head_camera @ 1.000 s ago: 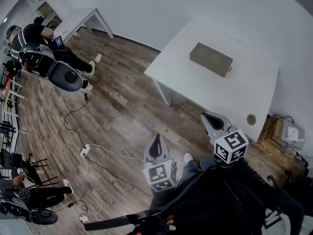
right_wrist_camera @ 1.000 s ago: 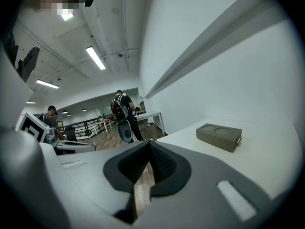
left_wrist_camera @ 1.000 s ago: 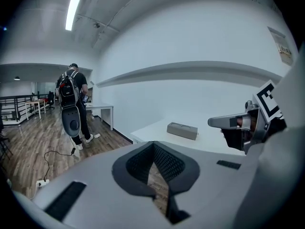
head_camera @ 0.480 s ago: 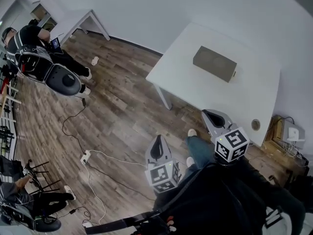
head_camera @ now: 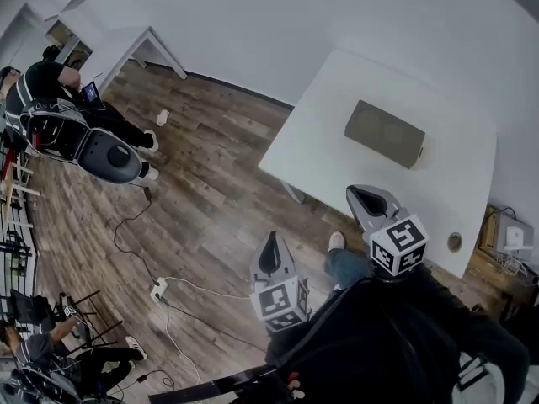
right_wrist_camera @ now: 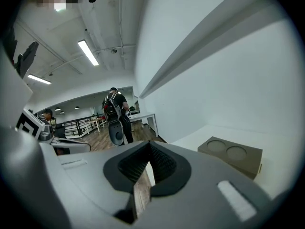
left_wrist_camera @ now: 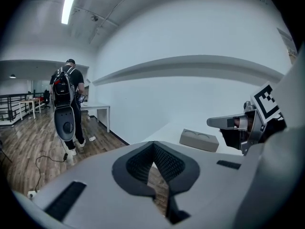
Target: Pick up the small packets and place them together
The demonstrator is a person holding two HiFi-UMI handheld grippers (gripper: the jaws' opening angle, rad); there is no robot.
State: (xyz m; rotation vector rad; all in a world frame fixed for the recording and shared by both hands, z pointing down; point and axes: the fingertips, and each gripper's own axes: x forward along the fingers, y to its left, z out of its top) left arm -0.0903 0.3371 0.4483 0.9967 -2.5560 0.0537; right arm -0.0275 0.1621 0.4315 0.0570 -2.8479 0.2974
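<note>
— Wood, brown wood, is that the whole floor (head_camera: 210, 183)?

— Yes. At the upper left a person (head_camera: 50, 78) with a black pack on the back stands on it, by a small white desk (head_camera: 118, 36). Lower down a thin cable (head_camera: 126, 217) lies on the boards. It ends near a white plug strip (head_camera: 157, 290).

— And the two grey tools at the bottom?

— The left gripper (head_camera: 270, 237) is in the lower middle, over the floor. Its jaws are pressed together and hold nothing. The right gripper (head_camera: 360, 195) is just to the right of it, a bit higher in the frame. Its tip is at the near edge of the big white table (head_camera: 320, 141). Its jaws are closed tight too, with nothing in them.

— What is on the table?

— A flat brown box (head_camera: 385, 133) with two round dips in its top. It sits toward the upper right, well apart from both grippers.

— Where are the small packets?

— I cannot tell. No view lets me pick them out.
</note>
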